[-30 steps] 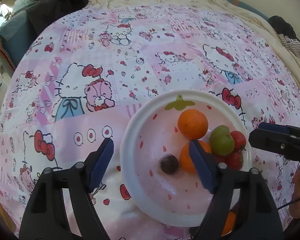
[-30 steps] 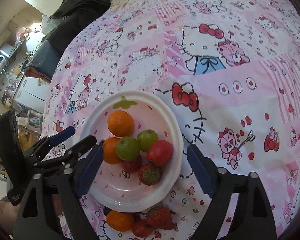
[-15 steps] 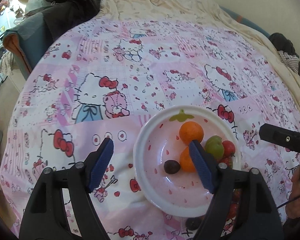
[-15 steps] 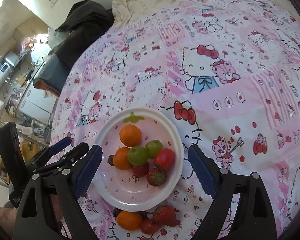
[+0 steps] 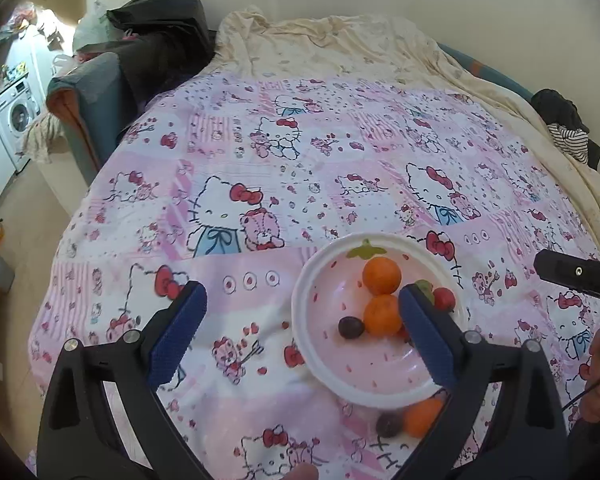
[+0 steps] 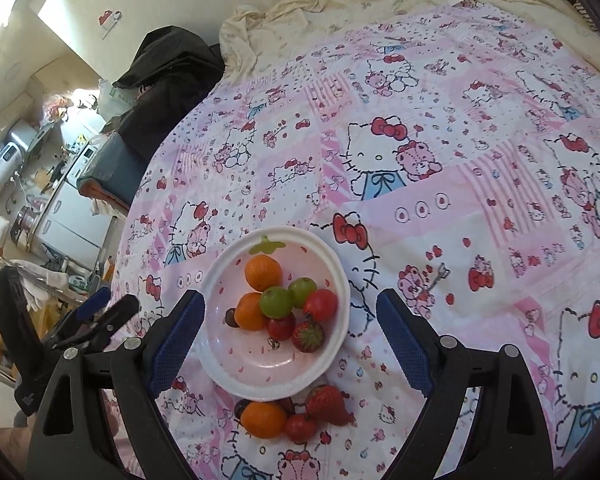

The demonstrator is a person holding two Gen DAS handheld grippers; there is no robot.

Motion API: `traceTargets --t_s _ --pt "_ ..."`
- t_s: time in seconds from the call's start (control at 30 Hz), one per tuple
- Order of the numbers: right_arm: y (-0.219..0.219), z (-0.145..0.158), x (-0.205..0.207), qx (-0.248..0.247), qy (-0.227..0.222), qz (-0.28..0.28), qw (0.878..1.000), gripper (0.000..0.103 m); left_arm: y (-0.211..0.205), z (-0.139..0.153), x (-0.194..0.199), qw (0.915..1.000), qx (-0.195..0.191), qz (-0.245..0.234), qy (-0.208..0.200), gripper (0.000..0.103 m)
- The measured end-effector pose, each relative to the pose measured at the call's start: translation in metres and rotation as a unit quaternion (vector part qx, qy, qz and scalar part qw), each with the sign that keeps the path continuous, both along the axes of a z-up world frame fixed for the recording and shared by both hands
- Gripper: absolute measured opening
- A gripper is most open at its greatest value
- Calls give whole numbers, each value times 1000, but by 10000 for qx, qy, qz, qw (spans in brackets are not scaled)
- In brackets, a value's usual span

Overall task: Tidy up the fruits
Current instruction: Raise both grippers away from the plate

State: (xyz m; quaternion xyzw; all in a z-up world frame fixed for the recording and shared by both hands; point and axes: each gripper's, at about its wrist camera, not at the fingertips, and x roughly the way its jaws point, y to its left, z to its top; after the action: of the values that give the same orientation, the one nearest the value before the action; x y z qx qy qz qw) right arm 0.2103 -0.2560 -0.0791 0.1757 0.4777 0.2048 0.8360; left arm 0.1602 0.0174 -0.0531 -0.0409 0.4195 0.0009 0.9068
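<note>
A white strawberry-print plate (image 6: 332, 268) lies on the bed and holds two oranges (image 6: 263, 272), two green limes (image 6: 276, 302), red tomatoes (image 6: 320, 305), a strawberry (image 6: 308, 336) and a dark grape (image 6: 230, 317). Below it on the cover lie an orange (image 6: 263, 419), a tomato (image 6: 300, 427), a strawberry (image 6: 326, 404) and a grape (image 5: 389, 425). My right gripper (image 6: 290, 340) is open and empty above the plate. My left gripper (image 5: 300, 332) is open and empty above the plate's (image 5: 300, 312) left rim.
The Hello Kitty cover (image 6: 440, 152) spreads wide to the right and back. A cream sheet (image 5: 340, 48) lies at the far end. A dark coat on a chair (image 5: 156, 40) stands at the bed's left corner; the bed edge drops to the floor on the left.
Both grippers have pulled back and up from the plate, so it looks smaller and more of the bed shows. The dark grape stays on the plate. Both stay open.
</note>
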Motion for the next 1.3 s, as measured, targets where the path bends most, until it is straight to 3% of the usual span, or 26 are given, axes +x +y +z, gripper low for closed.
traceTargets --t_s 0.2,0.33,0.63,0.97,1.1,1.23,1.3 --pt "-9 3 -14 133 23 -111 9998 90 7 4 -19 9998 2 217 29 95" --pt "-12 6 -27 168 9 -147 9998 90 8 9 -33 9990 200 391 -10 95" --pt "-18 7 -53 208 79 -231 9995 90 8 18 -60 9990 152 410 -107 95" --pt "-23 -6 -68 278 461 -394 9978 90 6 4 -67 9985 130 531 101 95" --pt "-27 -13 -66 314 604 -541 9962 90 4 -14 -64 9976 41 506 481 95" --pt "-34 -20 -64 341 744 -678 9943 90 -17 -49 -57 9919 -239 -41 1244 94" --pt "-38 -24 -64 302 789 -715 9939 90 -34 -69 -54 9869 -10 -361 1574 82"
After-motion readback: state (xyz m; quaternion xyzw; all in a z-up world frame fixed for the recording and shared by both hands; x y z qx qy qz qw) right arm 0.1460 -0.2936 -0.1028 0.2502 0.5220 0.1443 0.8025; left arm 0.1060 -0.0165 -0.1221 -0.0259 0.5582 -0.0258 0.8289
